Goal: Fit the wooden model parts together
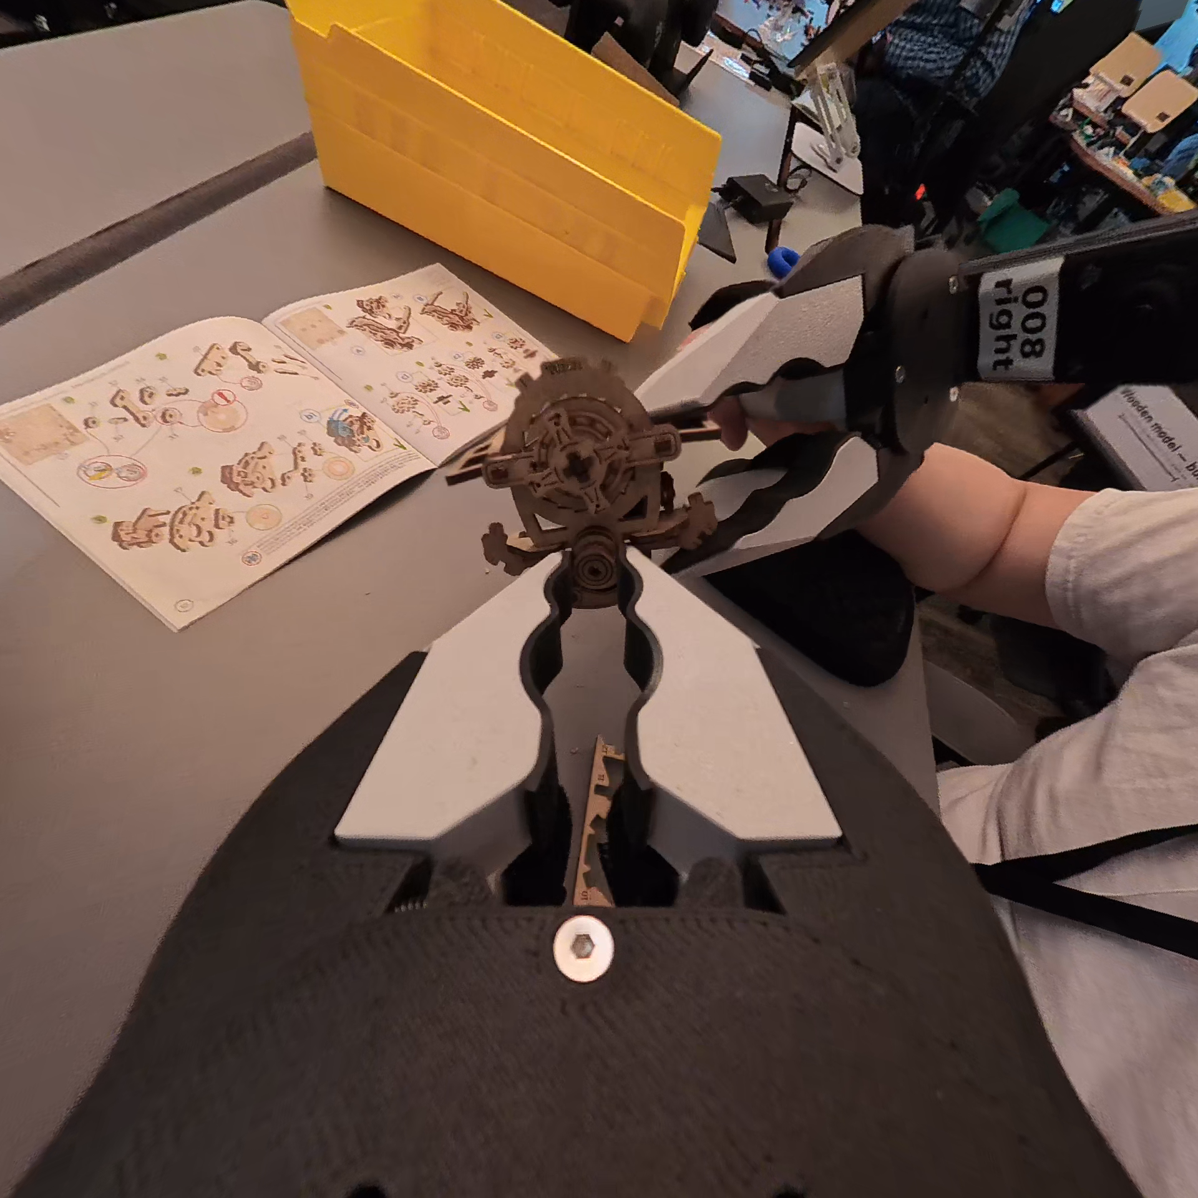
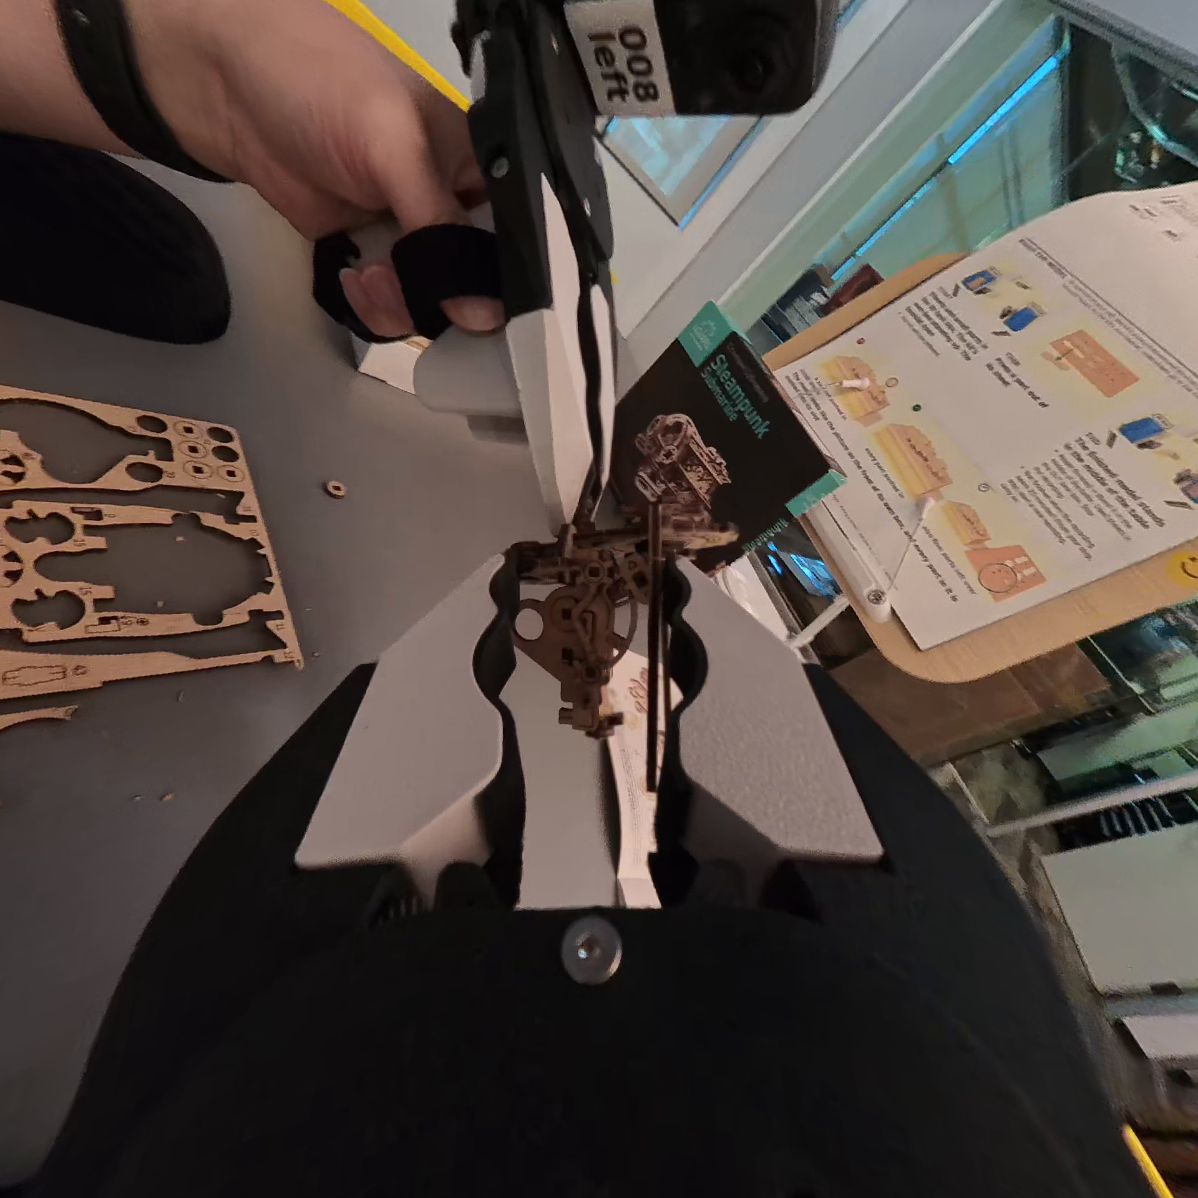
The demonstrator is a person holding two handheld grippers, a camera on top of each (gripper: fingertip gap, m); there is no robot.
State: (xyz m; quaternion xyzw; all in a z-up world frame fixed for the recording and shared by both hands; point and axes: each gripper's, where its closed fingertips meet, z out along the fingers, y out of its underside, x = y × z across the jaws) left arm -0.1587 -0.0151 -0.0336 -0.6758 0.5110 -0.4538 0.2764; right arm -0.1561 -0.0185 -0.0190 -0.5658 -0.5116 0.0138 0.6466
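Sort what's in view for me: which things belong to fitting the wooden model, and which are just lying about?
In the job:
- wooden model, held by the left gripper
- right gripper, at the model's side
- instruction booklet, open
- punched-out wooden sheet

Lying about:
- yellow bin
- dark kit box
- instruction board

Open grey table (image 1: 162, 745) left of the claws, instruction booklet (image 1: 214, 454) lying flat, yellow bin (image 1: 505, 162) blocking beyond
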